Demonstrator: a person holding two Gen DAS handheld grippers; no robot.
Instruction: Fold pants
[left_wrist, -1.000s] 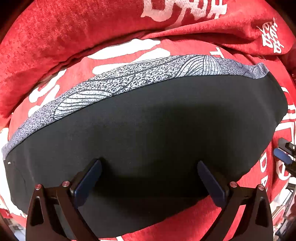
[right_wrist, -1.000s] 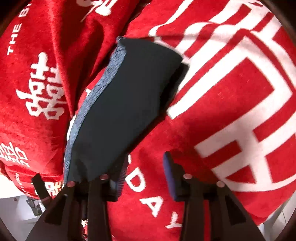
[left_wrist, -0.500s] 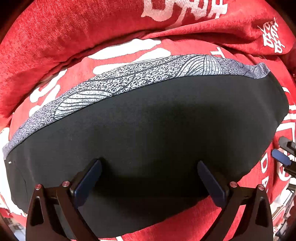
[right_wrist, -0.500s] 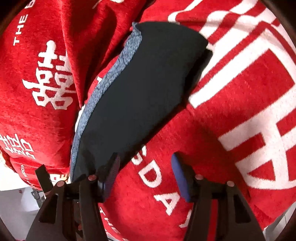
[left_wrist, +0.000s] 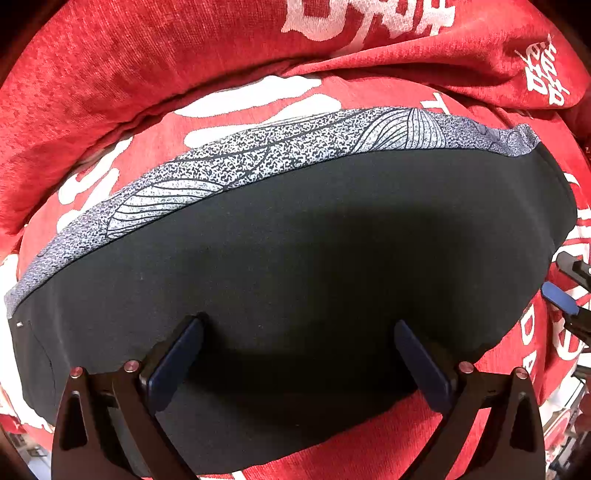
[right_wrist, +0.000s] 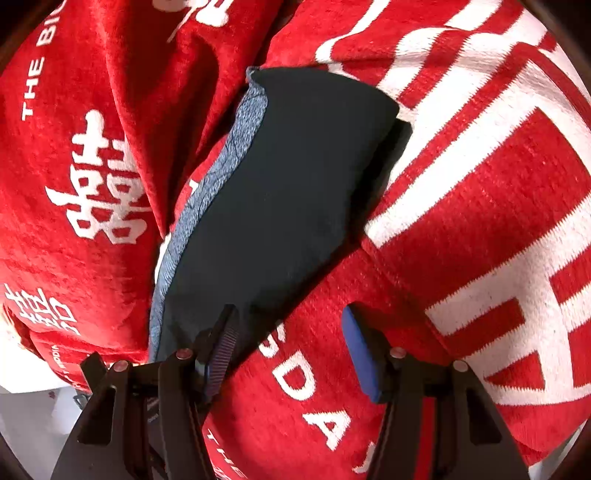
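Note:
The black pants (left_wrist: 295, 266) lie folded into a flat rectangle on the red blanket, with a grey speckled leaf-print waistband (left_wrist: 280, 155) along the far edge. My left gripper (left_wrist: 295, 354) is open and empty, its jaws wide apart just above the pants' near half. In the right wrist view the same folded pants (right_wrist: 280, 199) stretch away to the upper left. My right gripper (right_wrist: 288, 343) is open and empty, its left finger (right_wrist: 221, 343) at the pants' near corner, the right one (right_wrist: 360, 354) over the blanket. The right gripper also shows in the left wrist view (left_wrist: 569, 295), beside the pants' right end.
A red blanket (right_wrist: 480, 229) with white lettering and stripes covers the whole surface. A raised fold of it (left_wrist: 184, 55) runs along behind the waistband. A pale floor (right_wrist: 33, 417) shows past the blanket's edge at lower left.
My right gripper has drawn back from the pants' end and opened wider. The left gripper and the pants have not moved.

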